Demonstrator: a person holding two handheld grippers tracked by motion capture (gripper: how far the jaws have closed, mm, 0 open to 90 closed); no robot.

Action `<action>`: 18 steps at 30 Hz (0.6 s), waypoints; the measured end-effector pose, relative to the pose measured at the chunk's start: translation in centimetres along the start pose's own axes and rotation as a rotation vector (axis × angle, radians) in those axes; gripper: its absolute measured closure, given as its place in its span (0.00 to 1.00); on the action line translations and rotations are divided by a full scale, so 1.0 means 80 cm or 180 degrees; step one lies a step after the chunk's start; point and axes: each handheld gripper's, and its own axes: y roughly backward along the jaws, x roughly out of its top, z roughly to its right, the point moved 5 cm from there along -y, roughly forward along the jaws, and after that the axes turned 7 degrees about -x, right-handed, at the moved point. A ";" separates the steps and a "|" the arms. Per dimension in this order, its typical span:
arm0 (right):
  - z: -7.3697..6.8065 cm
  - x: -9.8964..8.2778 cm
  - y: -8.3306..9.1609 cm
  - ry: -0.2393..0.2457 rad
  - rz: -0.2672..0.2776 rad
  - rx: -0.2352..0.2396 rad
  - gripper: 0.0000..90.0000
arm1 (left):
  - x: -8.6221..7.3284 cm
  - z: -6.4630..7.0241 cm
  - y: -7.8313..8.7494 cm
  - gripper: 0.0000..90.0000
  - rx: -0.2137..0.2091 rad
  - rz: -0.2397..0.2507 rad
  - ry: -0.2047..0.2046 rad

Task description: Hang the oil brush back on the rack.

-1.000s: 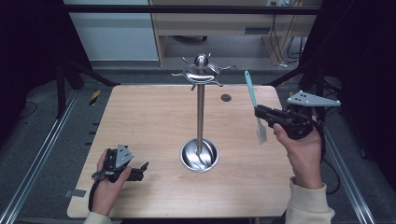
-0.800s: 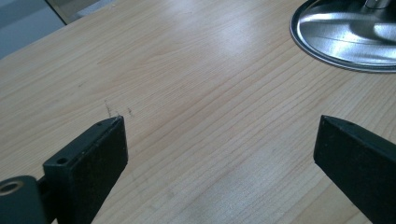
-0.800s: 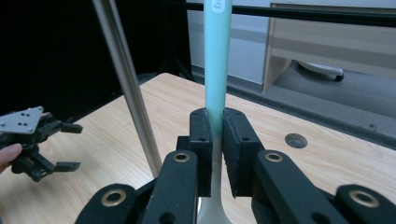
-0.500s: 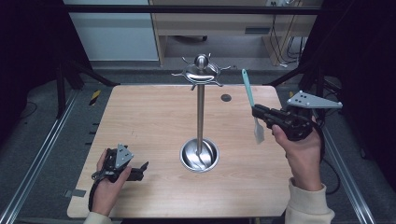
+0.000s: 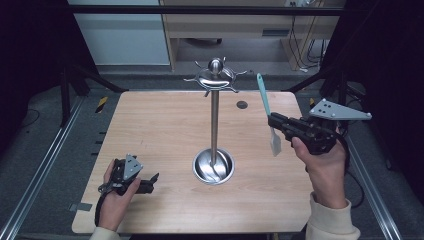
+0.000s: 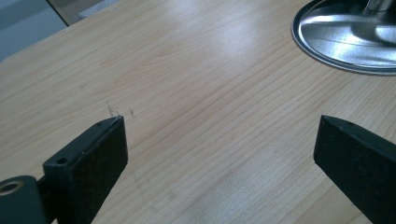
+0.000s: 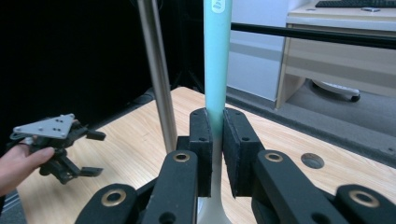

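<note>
A steel utensil stand [image 5: 215, 125] rises from a round dish base [image 5: 202, 169] at the table's middle, with a ring of hooks [image 5: 215, 75] at its top. My right gripper [image 5: 272, 120] hangs above the table to the right of the stand. It is shut on a spatula [image 5: 262, 97] held upright, teal handle up and pale head [image 5: 275, 142] down. In the right gripper view the pads clamp the handle [image 7: 217, 56], with the pole [image 7: 156, 70] just to the left. My left gripper [image 5: 152, 182] rests on the table at the front left, open and with nothing between its jaws [image 6: 219, 140].
The wooden table [image 5: 160, 130] has a small dark hole [image 5: 242, 104] near its back edge. Metal rails run along both sides of the table. The stand's base [image 6: 345, 37] lies just beyond the left gripper's jaws. A desk and cables stand behind the table.
My right gripper has drifted slightly left toward the stand with the spatula in it. The left gripper has stayed in place.
</note>
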 end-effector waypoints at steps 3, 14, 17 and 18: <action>-0.006 0.000 0.004 -0.0032 0.0032 0.0080 0.92 | -0.001 0.001 -0.001 0.03 -0.0018 -0.0002 0.0020; -0.028 0.002 0.018 0.0128 0.0081 0.0140 0.92 | 0.001 0.001 0.001 0.03 0.0005 0.0005 -0.0019; -0.033 0.002 0.016 0.0170 0.0074 0.0159 0.92 | 0.000 0.000 0.001 0.03 0.0001 0.0012 -0.0009; -0.035 0.001 0.015 0.0187 0.0076 0.0157 0.92 | 0.001 -0.001 0.001 0.03 0.0002 0.0012 -0.0008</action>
